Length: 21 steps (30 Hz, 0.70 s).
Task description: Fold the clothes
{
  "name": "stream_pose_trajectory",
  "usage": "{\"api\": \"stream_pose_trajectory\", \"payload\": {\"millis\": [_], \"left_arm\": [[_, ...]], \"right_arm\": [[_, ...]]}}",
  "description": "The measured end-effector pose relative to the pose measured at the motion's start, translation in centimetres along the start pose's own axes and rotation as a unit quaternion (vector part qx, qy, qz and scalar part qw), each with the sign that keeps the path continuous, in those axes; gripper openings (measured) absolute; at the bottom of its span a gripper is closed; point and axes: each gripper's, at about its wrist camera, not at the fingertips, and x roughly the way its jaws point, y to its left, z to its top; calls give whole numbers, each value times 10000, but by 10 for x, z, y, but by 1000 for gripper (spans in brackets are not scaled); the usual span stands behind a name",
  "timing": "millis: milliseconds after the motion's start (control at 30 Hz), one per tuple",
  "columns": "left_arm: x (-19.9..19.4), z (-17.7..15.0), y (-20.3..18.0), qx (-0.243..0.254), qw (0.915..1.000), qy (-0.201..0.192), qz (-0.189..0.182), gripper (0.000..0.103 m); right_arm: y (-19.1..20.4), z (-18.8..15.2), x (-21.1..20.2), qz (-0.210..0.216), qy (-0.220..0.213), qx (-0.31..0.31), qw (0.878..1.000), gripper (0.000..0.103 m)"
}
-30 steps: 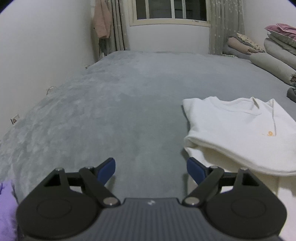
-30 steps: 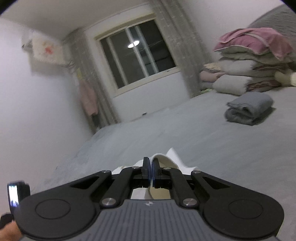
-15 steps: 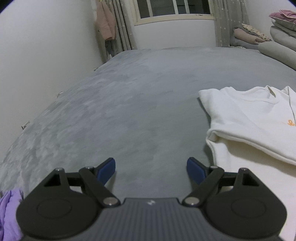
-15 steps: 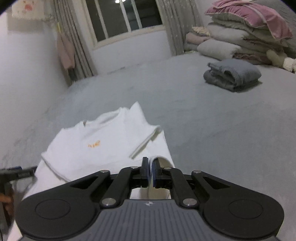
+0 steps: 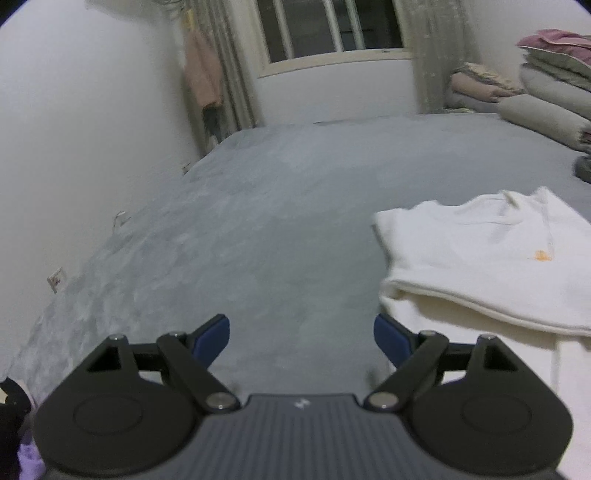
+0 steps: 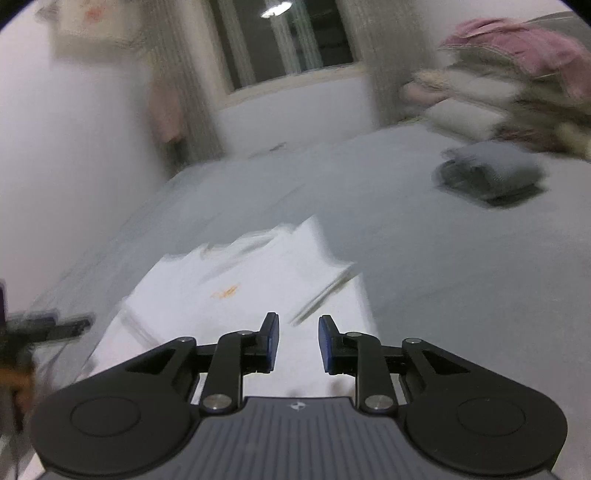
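A white shirt (image 5: 480, 254) with a small orange mark lies partly folded on the grey bed cover (image 5: 258, 221), its upper half laid over the lower. My left gripper (image 5: 301, 341) is wide open and empty, just left of the shirt's near edge. In the right wrist view the shirt (image 6: 236, 280) lies below and ahead of my right gripper (image 6: 297, 341), which is open and empty above the shirt's near end. That view is blurred.
A folded grey garment (image 6: 491, 177) lies at the right. Stacked quilts and pillows (image 6: 517, 85) line the far right wall. A window (image 5: 332, 33) and curtains are at the back. Purple cloth (image 5: 26, 454) sits at the left gripper's near left.
My right gripper has opened and let go of the shirt's edge, which now lies flat. The left gripper stays open and has tilted up a little.
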Motion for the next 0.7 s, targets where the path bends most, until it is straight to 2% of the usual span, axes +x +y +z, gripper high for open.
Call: {"api": "stream_pose_trajectory", "payload": {"millis": [100, 167, 233, 400, 433, 500, 533, 567, 700], "left_arm": [[-7, -4, -6, 63, 9998, 62, -150, 87], [-7, -5, -7, 28, 9996, 97, -273, 87], [-4, -4, -7, -20, 9992, 100, -379, 87], [23, 4, -10, -96, 9992, 110, -372, 87], [30, 4, -11, -116, 9991, 139, -388, 87], [43, 5, -12, -194, 9987, 207, -424, 87], [50, 6, -12, -209, 9986, 217, -428, 87], [54, 6, -13, -170, 9989, 178, -392, 87], [67, 5, -17, -57, 9995, 109, -308, 88]], "right_arm": [[27, -10, 9, 237, 305, -891, 9953, 25], [45, -18, 14, 237, 402, -1453, 9883, 35], [58, -27, 21, 100, 504, -1858, 9812, 37], [76, -44, 39, -413, 594, -2755, 9586, 36], [76, -45, 40, -493, 565, -2798, 9571, 36], [73, -43, 41, -584, 541, -2729, 9587, 25], [71, -41, 40, -619, 493, -2673, 9604, 9], [69, -37, 36, -630, 369, -2569, 9637, 6], [62, -21, 10, -501, -213, -2000, 9783, 4]]}}
